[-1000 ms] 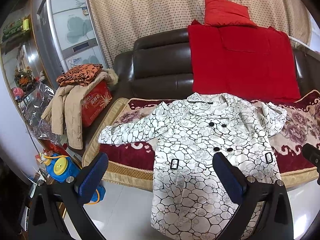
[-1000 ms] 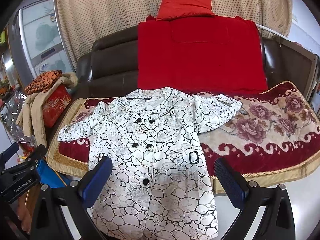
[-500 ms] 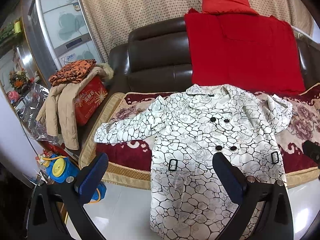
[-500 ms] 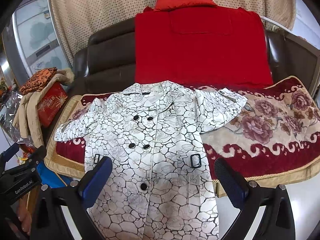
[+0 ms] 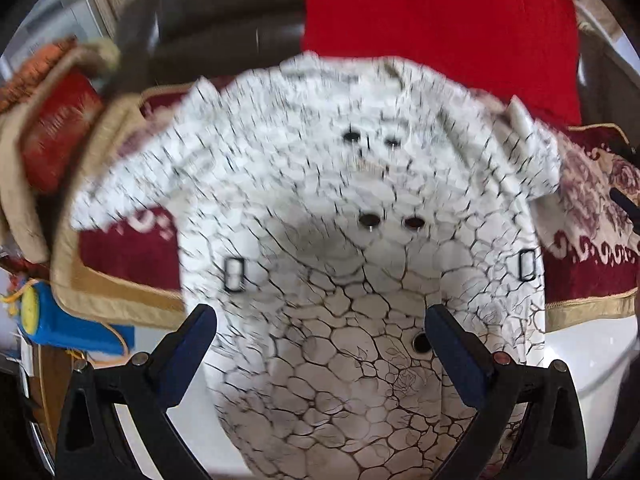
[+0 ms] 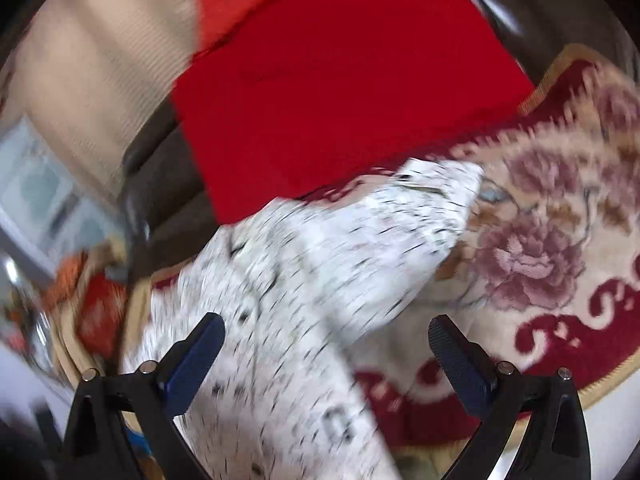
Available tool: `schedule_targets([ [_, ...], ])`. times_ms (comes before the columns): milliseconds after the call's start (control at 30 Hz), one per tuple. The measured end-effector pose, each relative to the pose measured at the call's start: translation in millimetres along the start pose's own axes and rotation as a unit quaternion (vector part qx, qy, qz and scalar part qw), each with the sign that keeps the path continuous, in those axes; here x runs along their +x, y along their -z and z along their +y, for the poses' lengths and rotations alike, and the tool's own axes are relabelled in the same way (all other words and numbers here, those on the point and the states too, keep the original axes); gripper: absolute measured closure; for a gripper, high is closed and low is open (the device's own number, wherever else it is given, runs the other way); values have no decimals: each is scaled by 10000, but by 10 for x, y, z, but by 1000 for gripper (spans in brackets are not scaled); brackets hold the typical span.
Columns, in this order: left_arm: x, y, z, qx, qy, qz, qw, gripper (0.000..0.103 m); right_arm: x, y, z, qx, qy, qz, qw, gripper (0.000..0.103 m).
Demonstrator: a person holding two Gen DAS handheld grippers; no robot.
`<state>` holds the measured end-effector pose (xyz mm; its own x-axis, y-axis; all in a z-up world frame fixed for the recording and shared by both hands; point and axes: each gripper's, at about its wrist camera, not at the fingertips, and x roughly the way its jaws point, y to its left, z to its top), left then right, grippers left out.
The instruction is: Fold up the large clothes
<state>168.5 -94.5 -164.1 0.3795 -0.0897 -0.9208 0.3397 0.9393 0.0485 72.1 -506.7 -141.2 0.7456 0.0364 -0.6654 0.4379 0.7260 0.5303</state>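
A dark leather sofa (image 5: 224, 20) filled the upper half of the left wrist view, with a red blanket (image 5: 440, 20) hung over its back at the upper right and a flowered red and gold seat cover (image 5: 592, 208) showing at the right edge. The white coat with the black crackle print (image 5: 320, 200) lay face up across the middle of both views, collar toward the sofa back, sleeves spread to either side, its lower part hanging off the seat edge toward the bottom of the frame. In the right wrist view one sleeve (image 6: 420, 216) reached toward the centre right, lying on the cover. At the left edge of the left wrist view sat a red box (image 5: 56, 128) under a tan jacket (image 5: 24, 200), and below it a blue and yellow toy (image 5: 60, 320). The left gripper (image 5: 320, 344) stood wide open over the coat's lower front, holding nothing; the right gripper (image 6: 326, 354) was equally wide open, empty, aimed near the sleeve. Both views were smeared with motion blur. The likely trouble from here: a fast approach could make the fingers close on the seat cover along with the sleeve, or catch only one layer of cloth, so the fold would drag crooked; the hanging hem might also pull the coat off the seat. No brand, label or writing could be read in either view.
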Motion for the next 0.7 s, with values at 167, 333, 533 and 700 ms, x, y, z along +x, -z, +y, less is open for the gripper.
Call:
schedule_targets([
  [167, 221, -85, -38, -83, 274, 227, 9993, 0, 601, -413, -872, 1201, -81, -11, 9927, 0],
  [333, 350, -155, -39, -1, 297, 326, 9990, 0, 1256, -703, -1367, 2108, -144, 136, 9773, 8],
  [533, 377, -248, 148, -147, 263, 159, 9994, 0, 1748, -899, -1340, 2277, 229, 186, 9733, 41],
  [700, 329, -257, 413, -318, 153, -87, 9993, 0, 1612, -991, -901, 1739, 294, -133, 9842, 95],
])
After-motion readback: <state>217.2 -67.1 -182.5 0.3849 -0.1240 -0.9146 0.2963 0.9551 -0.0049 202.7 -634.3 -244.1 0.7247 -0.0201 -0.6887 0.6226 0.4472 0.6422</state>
